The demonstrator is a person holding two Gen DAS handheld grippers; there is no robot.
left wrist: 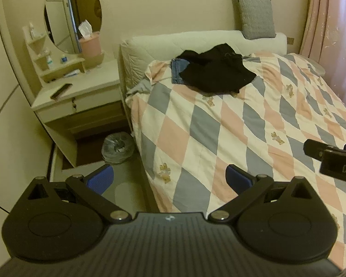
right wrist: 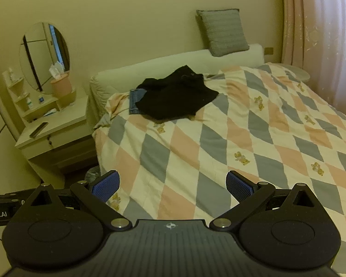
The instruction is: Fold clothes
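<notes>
Your left claw (left wrist: 169, 176) hangs over the near corner of the bed (left wrist: 230, 138), its blue fingers spread wide with nothing between them; your right claw (right wrist: 173, 185) stands spread the same way, also empty. The clothes lie well ahead of both, near the headboard: a crumpled black garment (left wrist: 215, 72) heaped on the checked quilt, lying over a piece of blue denim (left wrist: 178, 70) of which only the left edge shows (the rest is hidden, so its kind cannot be told). On the bedside table (left wrist: 90, 85), a pink tissue box (left wrist: 90, 46) holds white tissues sticking up from its top, and a small tiered shelf (left wrist: 41, 55) carries bottles too small to read. On the floor beside the bed sits a bin lined with a clear bag (left wrist: 117, 147); its contents are hard to make out. In the left view the right claw's body, cut off at the frame edge, shows the letters "DA"; in the right view the left claw's body reads "obot.AI", its start cropped.
</notes>
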